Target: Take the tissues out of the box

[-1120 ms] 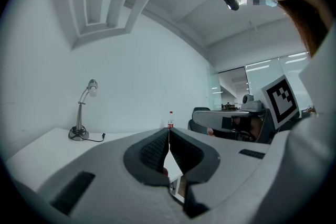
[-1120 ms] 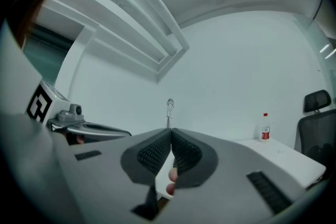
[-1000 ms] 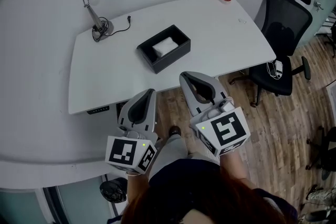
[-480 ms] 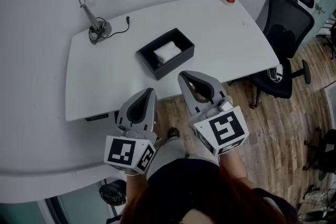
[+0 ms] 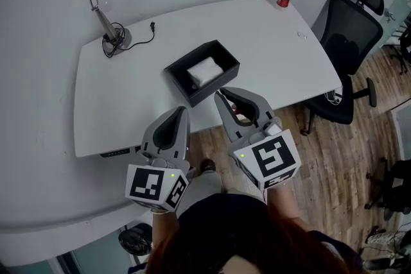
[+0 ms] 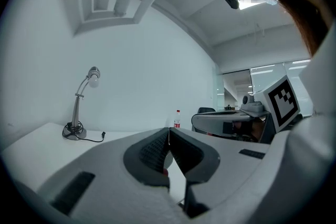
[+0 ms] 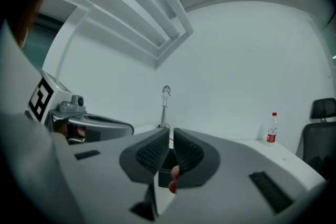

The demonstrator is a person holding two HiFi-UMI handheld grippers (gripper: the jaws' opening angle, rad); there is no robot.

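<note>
Not started; tissues (image 5: 205, 70) lie in box (image 5: 178, 81) near table (image 5: 122, 99) front edge; left gripper (image 6: 168, 131) jaws together, empty; right gripper (image 7: 171, 132) jaws opening, nothing between; both short of box.

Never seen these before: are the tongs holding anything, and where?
Nothing is held. The left tongs are shut and empty; the right tongs are opening with nothing between them.

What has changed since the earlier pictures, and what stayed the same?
Both grippers have come closer to the table. The right gripper now reaches over its near edge, close to the black box, and its fingers are opening, with nothing between them. Nothing was gripped. The left gripper stays shut; the tissues remain in the box.
</note>
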